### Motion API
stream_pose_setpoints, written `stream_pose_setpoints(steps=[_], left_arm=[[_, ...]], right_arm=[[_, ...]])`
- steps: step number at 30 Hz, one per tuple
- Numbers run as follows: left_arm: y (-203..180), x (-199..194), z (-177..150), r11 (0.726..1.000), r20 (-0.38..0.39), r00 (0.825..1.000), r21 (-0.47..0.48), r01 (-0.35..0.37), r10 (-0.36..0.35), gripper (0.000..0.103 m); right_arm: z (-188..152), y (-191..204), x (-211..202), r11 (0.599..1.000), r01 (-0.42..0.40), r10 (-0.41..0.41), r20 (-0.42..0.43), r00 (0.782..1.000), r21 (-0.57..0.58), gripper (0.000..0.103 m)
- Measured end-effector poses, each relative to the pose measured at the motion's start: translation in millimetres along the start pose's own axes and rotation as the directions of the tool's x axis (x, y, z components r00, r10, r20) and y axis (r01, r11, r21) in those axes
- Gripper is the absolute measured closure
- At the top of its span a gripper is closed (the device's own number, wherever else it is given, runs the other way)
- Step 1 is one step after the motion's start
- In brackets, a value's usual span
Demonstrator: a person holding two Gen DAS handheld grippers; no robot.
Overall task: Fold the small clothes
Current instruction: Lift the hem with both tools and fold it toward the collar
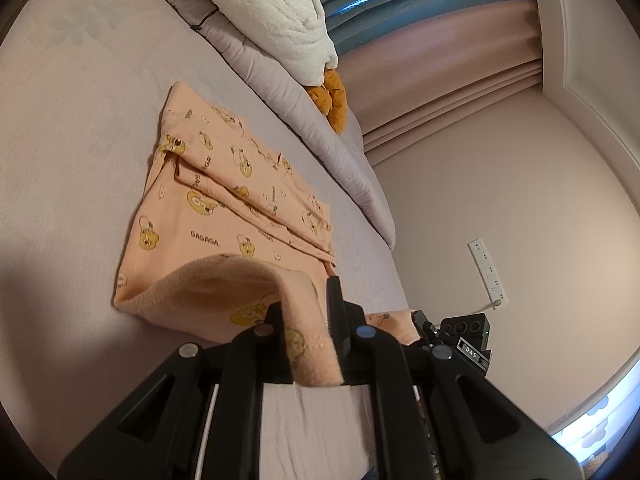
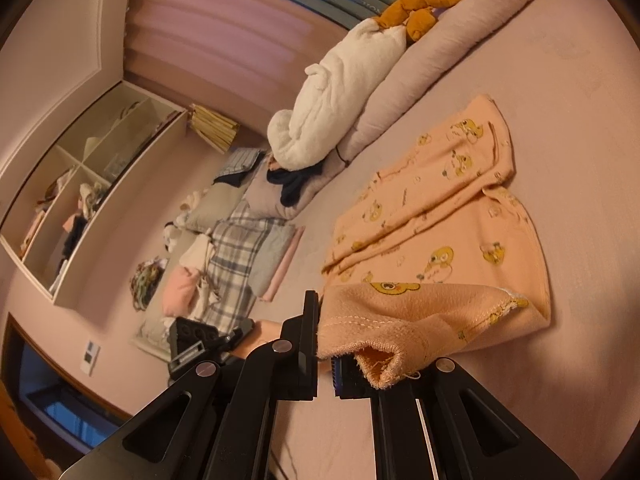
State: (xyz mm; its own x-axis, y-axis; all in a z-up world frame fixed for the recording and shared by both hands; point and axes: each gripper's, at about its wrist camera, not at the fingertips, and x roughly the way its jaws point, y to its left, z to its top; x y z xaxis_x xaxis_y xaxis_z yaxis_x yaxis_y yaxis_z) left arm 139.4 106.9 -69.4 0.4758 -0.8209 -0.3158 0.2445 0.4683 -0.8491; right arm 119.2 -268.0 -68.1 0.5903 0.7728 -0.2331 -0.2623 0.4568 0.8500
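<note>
Peach garment (image 1: pixel 224 200) w/ yellow bear print lies on the bed (image 1: pixel 80 120), near edge, partly folded already: a sleeve or side panel is turned in across the middle. Its near hem is lifted off the sheet by both grippers.

Left gripper (image 1: pixel 310 320): fingers (image 1: pixel 334 304) nearly closed, pinching a hem corner; cloth drapes between and over them. Right gripper (image 2: pixel 326 340): fingers (image 2: pixel 308 320) about closed on the other hem corner, the stitched edge bunched at the pads, a bit of fabric rolled over the right finger.

Handling, my read: thin knit cotton, v. light, totally limp, no stiffness to carry a crease. It sags between the 2 grips and will droop in the middle if the corners come closer together. Not slippery, not fragile, but the hem looks stretchy and slightly frayed, so don't yank. Best hold = the 2 hem corners as now, kept apart and taut, so the edge travels straight toward the far end. Risk: the turned-in panel shifting as the lower half lifts.

Plush toy (image 1: pixel 280 12) and folded quilt (image 1: pixel 300 112) sit far side, well apart.
</note>
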Motion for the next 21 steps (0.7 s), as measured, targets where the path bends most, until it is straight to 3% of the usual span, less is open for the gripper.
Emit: stream_pose_setpoints(steps=[21], left_arm=[[23.7,42.4,55.6,0.999,-0.015,1.0,-0.041,-0.012,0.011,0.096]], right_arm=[[46.0,-16.7,29.2,0.998,0.063,-0.064,0.02,0.998,0.014,0.094]])
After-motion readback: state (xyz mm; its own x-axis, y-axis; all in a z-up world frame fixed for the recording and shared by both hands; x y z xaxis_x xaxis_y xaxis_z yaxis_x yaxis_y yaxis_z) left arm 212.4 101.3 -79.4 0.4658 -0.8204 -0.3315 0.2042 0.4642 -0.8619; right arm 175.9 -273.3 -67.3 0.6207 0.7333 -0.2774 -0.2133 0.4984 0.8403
